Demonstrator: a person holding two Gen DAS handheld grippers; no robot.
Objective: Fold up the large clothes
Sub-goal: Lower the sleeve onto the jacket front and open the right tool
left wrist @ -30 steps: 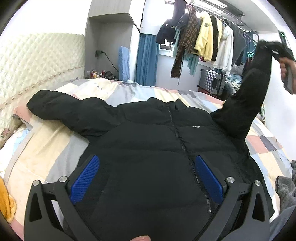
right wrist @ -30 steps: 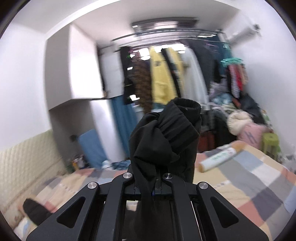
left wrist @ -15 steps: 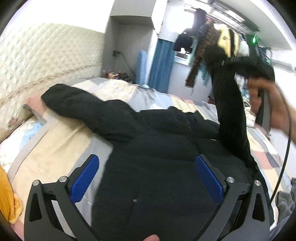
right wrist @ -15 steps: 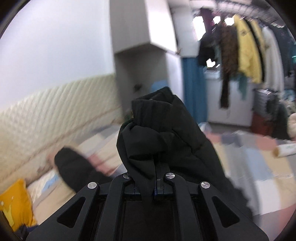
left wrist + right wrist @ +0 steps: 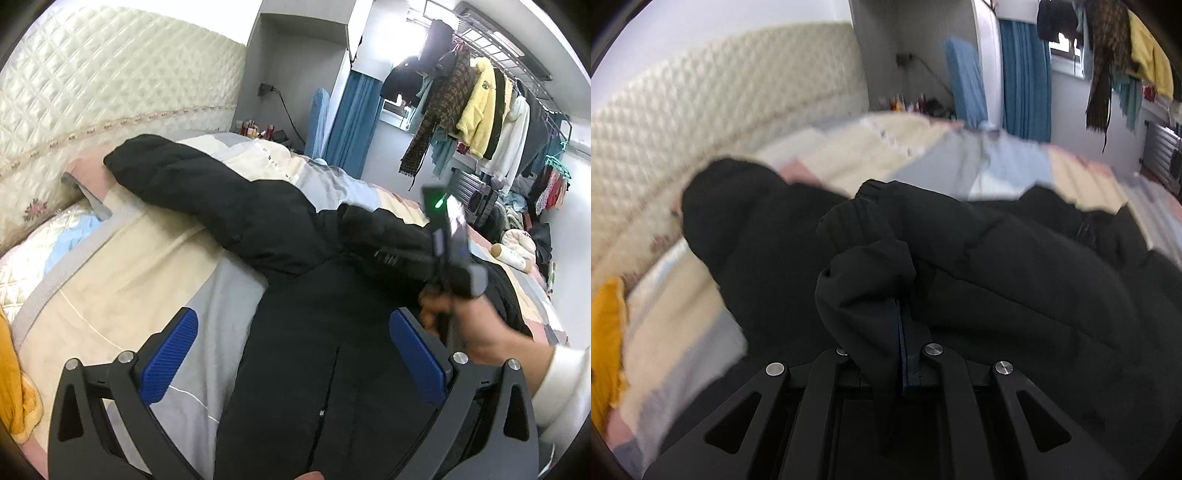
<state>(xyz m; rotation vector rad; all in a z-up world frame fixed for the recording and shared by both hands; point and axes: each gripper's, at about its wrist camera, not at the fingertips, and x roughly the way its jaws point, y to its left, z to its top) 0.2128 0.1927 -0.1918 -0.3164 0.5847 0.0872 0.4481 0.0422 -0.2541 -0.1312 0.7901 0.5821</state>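
Observation:
A black puffer jacket [image 5: 317,332] lies front up on the bed, its left sleeve [image 5: 192,188] stretched toward the headboard. My left gripper [image 5: 291,358] is open and empty, low over the jacket's body. My right gripper [image 5: 901,332] is shut on the cuff of the right sleeve [image 5: 997,258] and holds it low across the jacket's chest. In the left wrist view the right gripper [image 5: 447,236] and the hand on it show above the jacket's right side. The jacket's hem is hidden.
The bed has a patchwork quilt [image 5: 122,280] and a quilted cream headboard [image 5: 92,92]. A yellow cloth [image 5: 14,398] lies at the left edge. A rack of hanging clothes [image 5: 480,110] stands behind the bed. A white bottle [image 5: 511,254] lies far right.
My right gripper has swung the sleeve from high on the right down and left across the jacket's chest. My left gripper has stayed open and turned slightly left.

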